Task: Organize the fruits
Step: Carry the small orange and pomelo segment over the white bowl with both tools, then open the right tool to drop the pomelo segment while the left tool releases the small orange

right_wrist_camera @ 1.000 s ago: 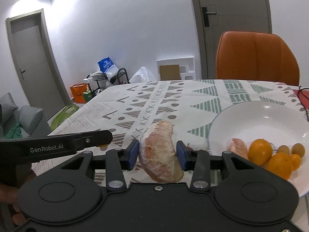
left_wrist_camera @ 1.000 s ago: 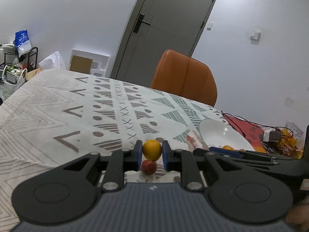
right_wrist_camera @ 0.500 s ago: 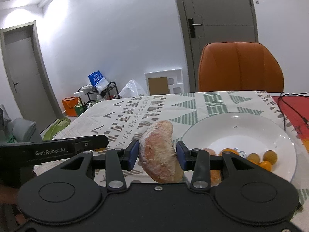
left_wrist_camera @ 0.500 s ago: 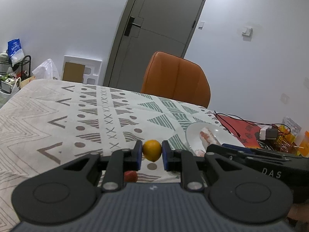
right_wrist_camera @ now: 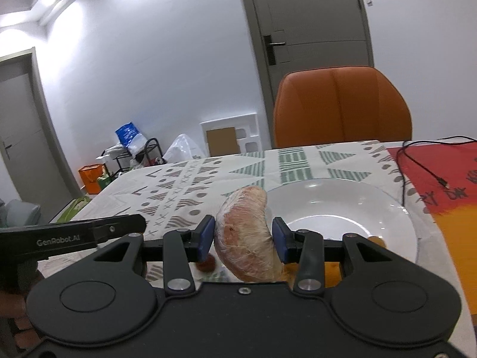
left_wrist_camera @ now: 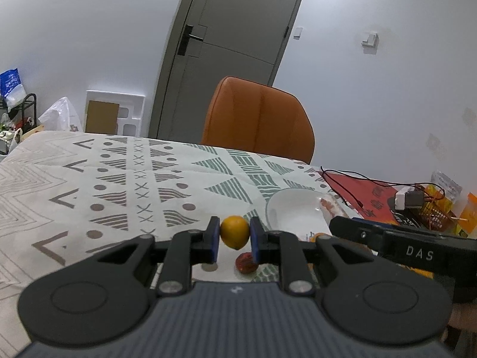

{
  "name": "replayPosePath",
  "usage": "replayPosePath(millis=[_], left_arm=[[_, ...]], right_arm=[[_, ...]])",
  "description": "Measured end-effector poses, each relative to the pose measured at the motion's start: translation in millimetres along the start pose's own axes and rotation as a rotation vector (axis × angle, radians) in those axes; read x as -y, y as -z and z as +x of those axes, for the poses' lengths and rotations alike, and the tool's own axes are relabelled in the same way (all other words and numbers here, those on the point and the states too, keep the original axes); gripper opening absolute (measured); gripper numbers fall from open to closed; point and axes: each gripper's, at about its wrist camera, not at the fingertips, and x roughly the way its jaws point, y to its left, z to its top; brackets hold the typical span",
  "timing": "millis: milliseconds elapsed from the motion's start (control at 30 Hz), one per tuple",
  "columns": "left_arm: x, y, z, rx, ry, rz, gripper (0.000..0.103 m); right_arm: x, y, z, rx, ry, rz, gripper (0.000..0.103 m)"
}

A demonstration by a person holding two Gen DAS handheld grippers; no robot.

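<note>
Far left: patterned tablecloth (left_wrist_camera: 89, 185), no fruit on that stretch. Left gripper (left_wrist_camera: 235, 232) clamped on one small orange (left_wrist_camera: 235, 232), pinched at its widest part btwn the blue pads, prob. so the round fruit can't roll out; held up off the cloth, just short of the plate's near-left rim. Below it, one small red fruit (left_wrist_camera: 246, 264) lying on the cloth beside the plate, not yet picked up. Next: white plate (left_wrist_camera: 286, 214), set mid-table w/ a broad bare centre, likely the collecting spot for the fruit. Right gripper (right_wrist_camera: 243, 238) closed on one peeled pomelo segment (right_wrist_camera: 246, 235), curved piece standing on end btwn the pads, gripped across its thin sides; hanging over the plate's near-left edge, presumably for a drop-in. Bits of orange-coloured fruit on the plate's near side, mostly hidden behind gripper body; count not readable. Far right: red mat (right_wrist_camera: 441, 173) w/ one black cable (right_wrist_camera: 417, 164) across it; behind the table, one orange chair (right_wrist_camera: 342, 107).

Count: 1 orange, 1 pomelo segment, 1 red fruit, 1 plate, 2 grippers.
</note>
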Motion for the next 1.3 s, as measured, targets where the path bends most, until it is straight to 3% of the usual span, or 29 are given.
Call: replayPosePath(millis=[500, 1167, 1300], left_arm=[[32, -5, 32, -0.023, 0.018, 0.053, 0.019], [57, -12, 83, -0.074, 0.034, 0.081, 0.019], [60, -14, 90, -0.078, 0.034, 0.086, 0.019]], right_arm=[[48, -8, 2, 0.019, 0.054, 0.052, 0.04], [83, -18, 35, -0.023, 0.068, 0.082, 0.041], [87, -19, 38, 0.0, 0.036, 0.109, 0.05]])
